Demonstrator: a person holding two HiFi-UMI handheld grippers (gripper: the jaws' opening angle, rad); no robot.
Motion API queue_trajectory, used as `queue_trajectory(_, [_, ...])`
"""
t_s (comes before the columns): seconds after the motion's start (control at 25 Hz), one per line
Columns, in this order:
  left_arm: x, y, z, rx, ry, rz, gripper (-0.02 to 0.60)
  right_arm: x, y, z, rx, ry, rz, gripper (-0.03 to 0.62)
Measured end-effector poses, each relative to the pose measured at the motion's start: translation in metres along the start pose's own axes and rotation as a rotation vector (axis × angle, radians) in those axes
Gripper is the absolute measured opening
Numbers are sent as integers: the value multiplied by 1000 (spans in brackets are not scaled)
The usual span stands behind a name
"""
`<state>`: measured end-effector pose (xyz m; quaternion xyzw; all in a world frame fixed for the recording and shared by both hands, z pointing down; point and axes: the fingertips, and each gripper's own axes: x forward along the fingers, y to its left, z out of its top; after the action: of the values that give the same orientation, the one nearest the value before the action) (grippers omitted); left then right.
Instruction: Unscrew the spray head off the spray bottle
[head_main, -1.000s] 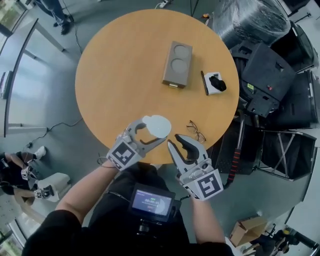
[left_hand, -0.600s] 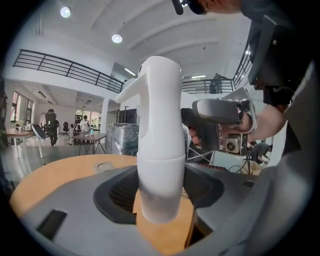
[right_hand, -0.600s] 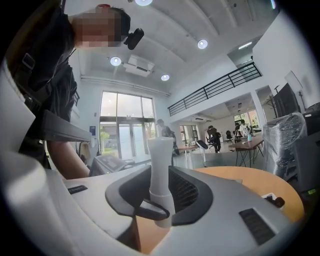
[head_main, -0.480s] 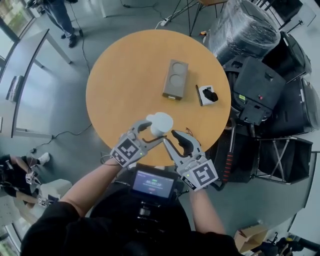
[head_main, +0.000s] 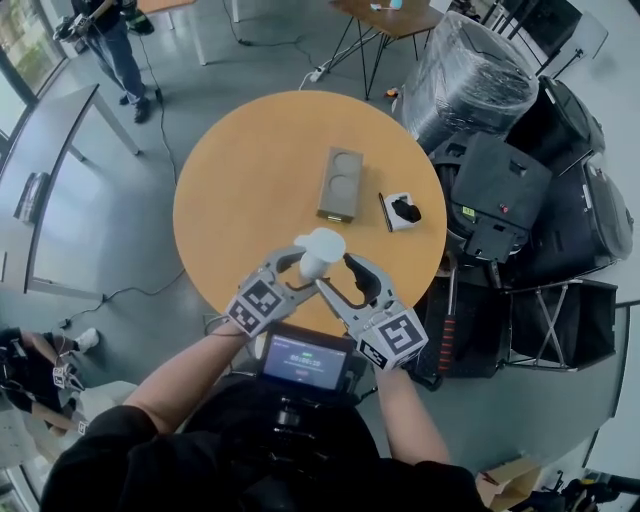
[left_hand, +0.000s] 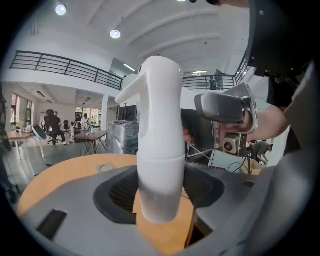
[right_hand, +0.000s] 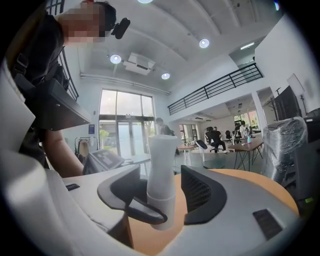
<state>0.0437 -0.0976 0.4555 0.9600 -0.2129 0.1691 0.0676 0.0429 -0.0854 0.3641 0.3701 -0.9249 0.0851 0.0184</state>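
Between left hand-held gripper (head_main: 308, 268) and right hand-held gripper (head_main: 340, 276), spray bottle (head_main: 319, 249), above near side of table (head_main: 240, 200)

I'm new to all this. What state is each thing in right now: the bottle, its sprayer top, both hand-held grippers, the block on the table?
Spray bottle: upright, held above the table.
Spray head: on the bottle, not yet off.
Left hand-held gripper: shut on the spray bottle.
Right hand-held gripper: open; its jaws have just been opening, with the bottle between them.
Grey block: lying flat on the table, untouched.
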Motion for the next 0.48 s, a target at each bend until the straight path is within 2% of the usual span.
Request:
queue_trajectory(0.12, [3, 2, -1, -11, 19, 6, 305, 11, -3, -1, 5, 25, -5, 285])
queue_trajectory(0.48, [2, -4, 7, 23, 30, 7, 305, 39, -2, 3, 19, 25, -8, 285])
